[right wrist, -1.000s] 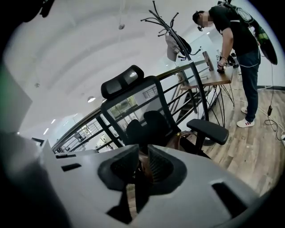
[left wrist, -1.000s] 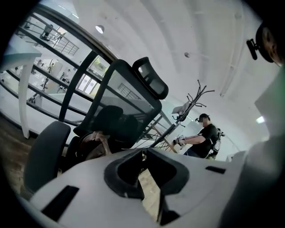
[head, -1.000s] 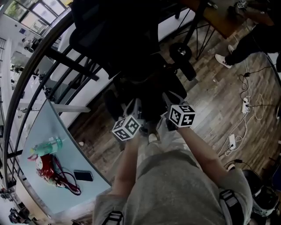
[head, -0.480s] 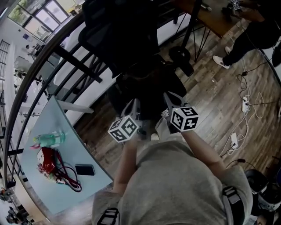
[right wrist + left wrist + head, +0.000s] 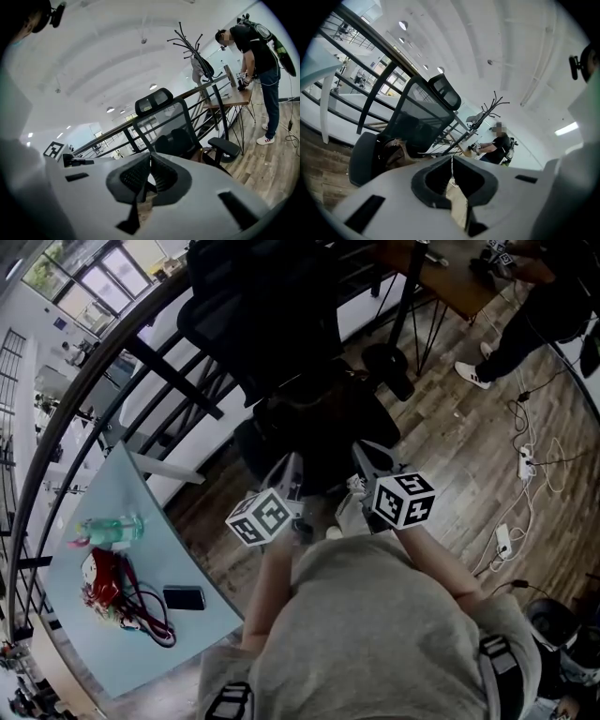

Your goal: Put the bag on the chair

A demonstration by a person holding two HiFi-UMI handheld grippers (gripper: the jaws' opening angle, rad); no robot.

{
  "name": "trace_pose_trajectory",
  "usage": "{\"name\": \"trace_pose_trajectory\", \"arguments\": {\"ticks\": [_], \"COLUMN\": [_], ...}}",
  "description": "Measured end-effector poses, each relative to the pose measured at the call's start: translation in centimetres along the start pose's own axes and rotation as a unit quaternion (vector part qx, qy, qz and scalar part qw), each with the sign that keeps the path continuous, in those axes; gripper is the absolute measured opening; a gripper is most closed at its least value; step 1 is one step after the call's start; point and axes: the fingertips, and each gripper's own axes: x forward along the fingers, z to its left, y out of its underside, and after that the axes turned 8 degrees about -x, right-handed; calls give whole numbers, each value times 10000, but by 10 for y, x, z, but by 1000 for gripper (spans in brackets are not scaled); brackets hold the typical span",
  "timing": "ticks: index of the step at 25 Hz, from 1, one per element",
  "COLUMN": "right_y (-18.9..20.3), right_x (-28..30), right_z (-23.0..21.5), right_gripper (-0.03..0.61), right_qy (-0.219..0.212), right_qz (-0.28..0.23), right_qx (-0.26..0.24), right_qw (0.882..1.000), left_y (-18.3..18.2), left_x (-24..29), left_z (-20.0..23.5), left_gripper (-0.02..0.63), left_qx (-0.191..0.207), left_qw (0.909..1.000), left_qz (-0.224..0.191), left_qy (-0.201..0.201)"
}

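Left gripper (image 5: 286,474) and right gripper (image 5: 368,465), head view: both just short of the chair (image 5: 253,315) seat front and aimed at it. The bag (image 5: 314,418) is a dark lump on the seat, axis unreadable there. Left gripper view: jaws pressed together, nothing pinched. The bag (image 5: 396,153) sits on the seat against the mesh back with what looks like a strap loop on top. It reads wider than tall, so the long axis probably runs across the seat. Right gripper view: jaws also together, empty, with the bag (image 5: 206,152) showing brown just beside the armrest (image 5: 225,146). Risk: a nudge from either gripper on pull-back could swivel the chair, and the slumped bag could tip forward off the seat.
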Motion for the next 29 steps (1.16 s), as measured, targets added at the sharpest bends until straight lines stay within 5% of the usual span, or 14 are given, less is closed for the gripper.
{"name": "trace_pose_trajectory", "arguments": {"ticks": [29], "right_y": [-9], "right_x": [-6], "right_z": [21], "right_gripper": [3], "right_qy": [8], "right_qz": [-122], "right_qx": [-280], "right_qw": [9995], "left_y": [4], "left_x": [-6], "left_z": [-14], "left_gripper": [6], "left_qx": [195], "left_qw": [9995], "left_qz": [211], "left_qy": [164]}}
